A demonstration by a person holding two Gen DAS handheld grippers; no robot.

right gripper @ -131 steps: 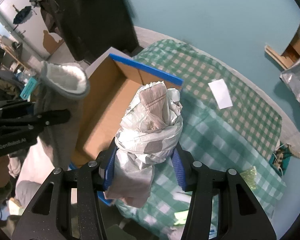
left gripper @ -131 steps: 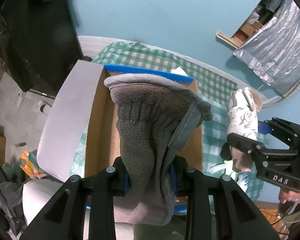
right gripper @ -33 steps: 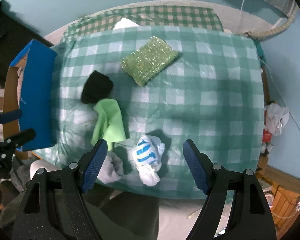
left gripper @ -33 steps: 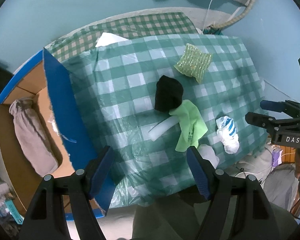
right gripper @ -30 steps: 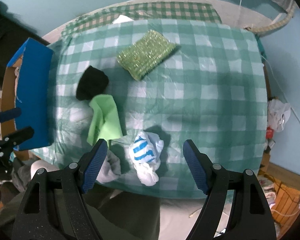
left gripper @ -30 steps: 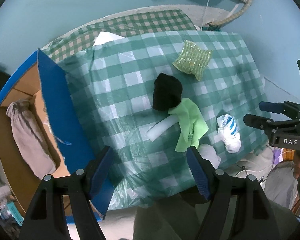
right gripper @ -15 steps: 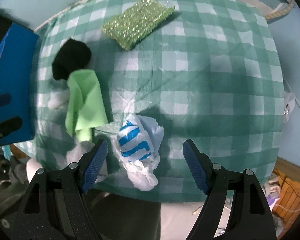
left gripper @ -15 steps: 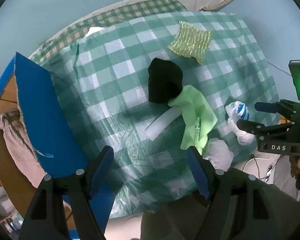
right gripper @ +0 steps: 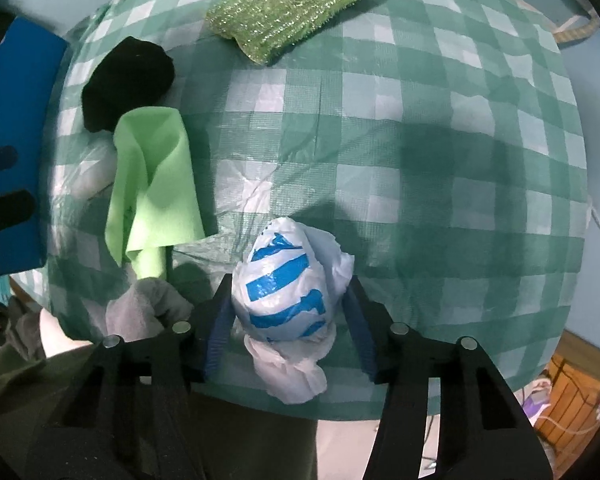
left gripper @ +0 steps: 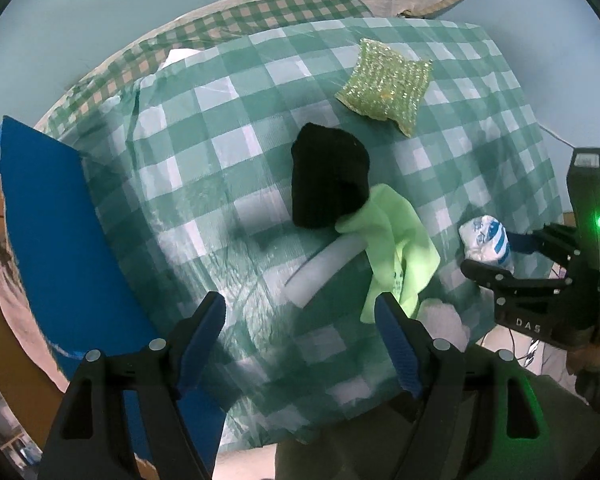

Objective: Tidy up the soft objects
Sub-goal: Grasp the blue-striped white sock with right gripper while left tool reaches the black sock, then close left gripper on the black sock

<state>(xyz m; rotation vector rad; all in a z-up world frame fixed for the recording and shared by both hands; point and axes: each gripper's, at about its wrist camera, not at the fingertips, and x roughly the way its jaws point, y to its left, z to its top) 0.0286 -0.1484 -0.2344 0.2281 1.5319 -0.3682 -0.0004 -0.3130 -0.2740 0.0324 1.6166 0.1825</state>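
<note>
Crinkly plastic is your risk: the bag (right gripper: 286,280) sits at the worktop's (right gripper: 420,140) 6 o'clock edge, and your right gripper's (right gripper: 286,320) jaws, just closing around it, may pinch only loose film. Your left gripper (left gripper: 300,320) hangs released. Checked green cloth covers the worktop; teal floor surrounds it.

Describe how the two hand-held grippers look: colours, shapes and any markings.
Both are matte black, angular frames with silver rivets and ribbed blue pads. The left gripper shows this close up; the right gripper matches, and in the left view it carries white "DAS" lettering and a green light.
</note>
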